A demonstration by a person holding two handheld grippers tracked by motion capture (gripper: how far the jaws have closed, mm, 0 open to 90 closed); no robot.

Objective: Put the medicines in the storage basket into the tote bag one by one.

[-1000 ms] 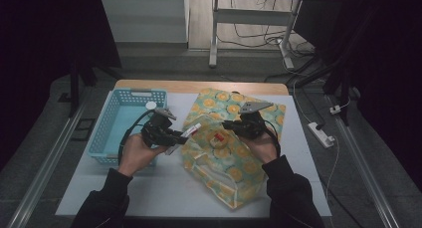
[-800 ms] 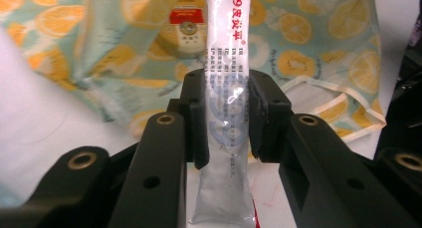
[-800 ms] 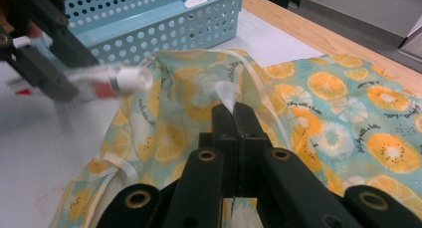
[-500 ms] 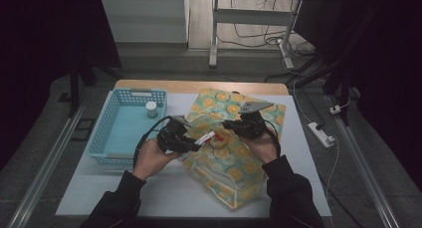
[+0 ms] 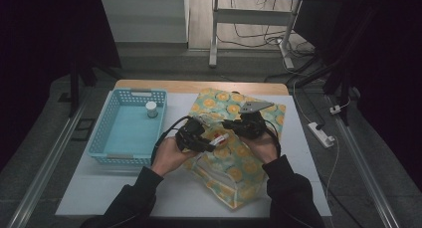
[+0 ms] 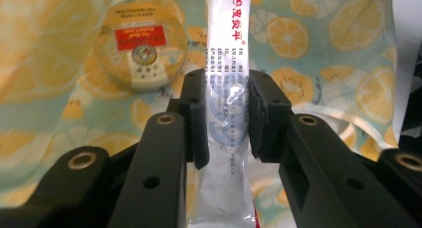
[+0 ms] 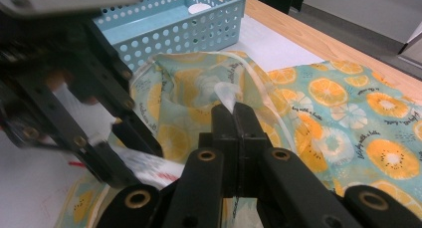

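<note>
An orange-print cloth bag (image 5: 234,166) lies on the white table top. My right gripper (image 5: 233,126) is shut on the bag's rim (image 7: 226,96) and holds the mouth up and open. My left gripper (image 5: 211,142) is shut on a white tube (image 6: 226,103) with red and blue print, which points at the bag's mouth. In the right gripper view the left gripper (image 7: 124,158) and the tube (image 7: 144,166) come in from the left. A round yellow tin (image 6: 142,46) with a red label rests on the fabric past the tube; whether it is inside the bag I cannot tell.
A light blue perforated basket (image 5: 107,133) stands left of the bag, with a small white bottle (image 5: 151,109) in its far corner. A white power strip (image 5: 322,133) lies off the table's right side. Bare white table top (image 5: 124,188) lies in front of the basket.
My left gripper has carried the tube from beside the basket rightward and slightly down to the bag's mouth. The right gripper has kept still on the rim.
</note>
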